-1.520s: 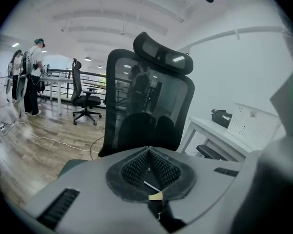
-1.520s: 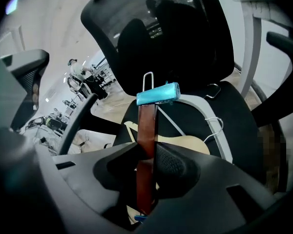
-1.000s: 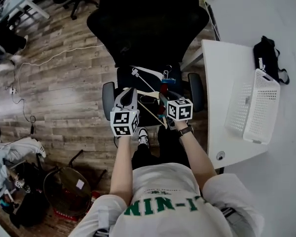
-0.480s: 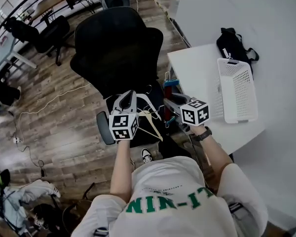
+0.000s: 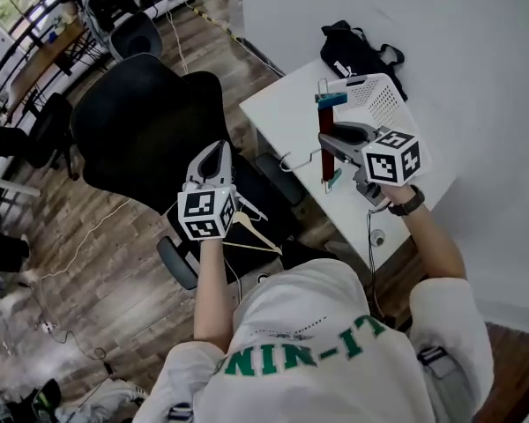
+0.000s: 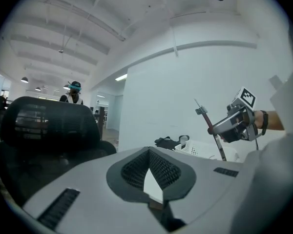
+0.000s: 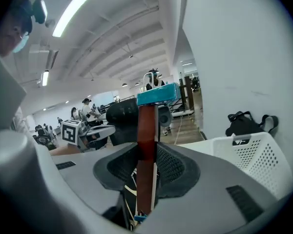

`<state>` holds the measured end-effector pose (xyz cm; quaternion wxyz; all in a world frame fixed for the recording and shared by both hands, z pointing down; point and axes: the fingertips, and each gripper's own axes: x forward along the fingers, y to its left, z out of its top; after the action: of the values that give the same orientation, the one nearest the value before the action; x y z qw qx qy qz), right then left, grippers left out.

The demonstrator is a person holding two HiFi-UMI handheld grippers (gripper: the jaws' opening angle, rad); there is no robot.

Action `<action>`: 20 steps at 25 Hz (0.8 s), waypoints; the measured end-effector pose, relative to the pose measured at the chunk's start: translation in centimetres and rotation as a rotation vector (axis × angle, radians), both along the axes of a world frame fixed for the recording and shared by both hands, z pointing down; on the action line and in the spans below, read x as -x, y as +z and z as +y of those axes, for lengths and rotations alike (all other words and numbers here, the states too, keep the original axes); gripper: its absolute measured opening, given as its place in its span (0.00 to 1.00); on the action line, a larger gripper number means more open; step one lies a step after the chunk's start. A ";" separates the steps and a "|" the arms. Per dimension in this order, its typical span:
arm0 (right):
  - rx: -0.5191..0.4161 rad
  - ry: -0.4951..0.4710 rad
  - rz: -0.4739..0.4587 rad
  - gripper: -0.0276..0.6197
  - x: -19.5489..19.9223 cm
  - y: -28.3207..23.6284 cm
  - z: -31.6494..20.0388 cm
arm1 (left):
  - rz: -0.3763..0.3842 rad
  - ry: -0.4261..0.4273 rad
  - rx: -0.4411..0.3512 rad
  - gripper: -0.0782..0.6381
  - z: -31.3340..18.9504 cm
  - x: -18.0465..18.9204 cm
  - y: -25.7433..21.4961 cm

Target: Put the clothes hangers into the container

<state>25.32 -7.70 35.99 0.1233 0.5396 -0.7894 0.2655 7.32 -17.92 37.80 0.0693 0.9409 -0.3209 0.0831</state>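
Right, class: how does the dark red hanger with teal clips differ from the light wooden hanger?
The dark red hanger with teal clips is a straight bar; the light wooden hanger is a triangle. The red one stands upright in the right gripper above the white table; the wooden one slants under the left gripper over the black chair. Both are held aloft, neither in the white perforated basket.

Grey-brown wood-plank floor [image 5: 79, 263]. Black mesh-backed office chair [image 5: 141, 130] standing beside a white bench [image 5: 282, 117], close to a plain white wall [image 5: 476, 42]. More chairs and desks [image 5: 134, 35] further back along the room. Long strip lights [image 7: 73, 9] glowing on a white ceiling [image 7: 117, 38] with exposed pipes.
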 end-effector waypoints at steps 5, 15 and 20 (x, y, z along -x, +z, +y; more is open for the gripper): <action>-0.012 0.121 0.065 0.24 -8.6 -3.6 1.1 | 0.017 0.126 -0.025 0.12 -0.4 -6.8 -1.6; 0.248 0.205 0.267 0.24 -20.4 1.4 1.2 | 0.048 0.326 -0.017 0.13 0.1 -17.2 -1.9; 0.430 0.186 0.305 0.24 -24.1 8.2 0.8 | 0.027 0.370 0.006 0.13 0.0 -20.2 -0.7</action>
<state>49.46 -6.90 44.15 0.3275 0.6049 -0.6342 0.3530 27.54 -17.90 37.11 0.0598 0.9847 -0.1413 0.0828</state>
